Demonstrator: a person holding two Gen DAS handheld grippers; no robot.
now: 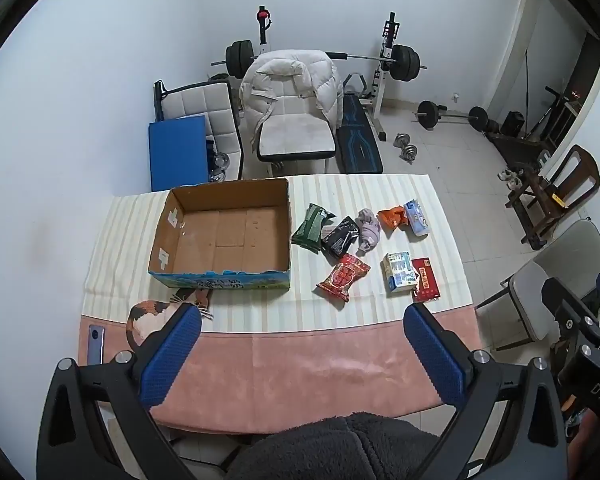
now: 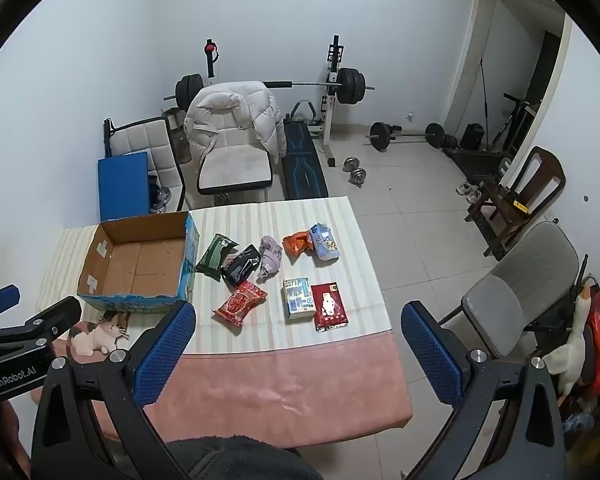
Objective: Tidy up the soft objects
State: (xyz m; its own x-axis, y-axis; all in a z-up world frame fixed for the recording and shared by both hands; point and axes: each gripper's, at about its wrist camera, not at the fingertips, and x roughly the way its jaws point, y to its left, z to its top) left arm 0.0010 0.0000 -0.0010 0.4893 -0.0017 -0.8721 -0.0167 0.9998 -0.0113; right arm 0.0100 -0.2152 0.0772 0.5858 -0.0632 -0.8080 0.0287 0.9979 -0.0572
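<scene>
Lying beyond open left gripper (image 1: 302,320): soft packs (image 1: 343,276).

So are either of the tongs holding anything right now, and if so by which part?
Nothing is held. The left tongs and right tongs both stand wide open above the table, with nothing between them.

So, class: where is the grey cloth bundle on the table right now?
In both wrist views, the grey cloth bundle lies right of the cardboard box, between the black packet and the orange packet.
</scene>
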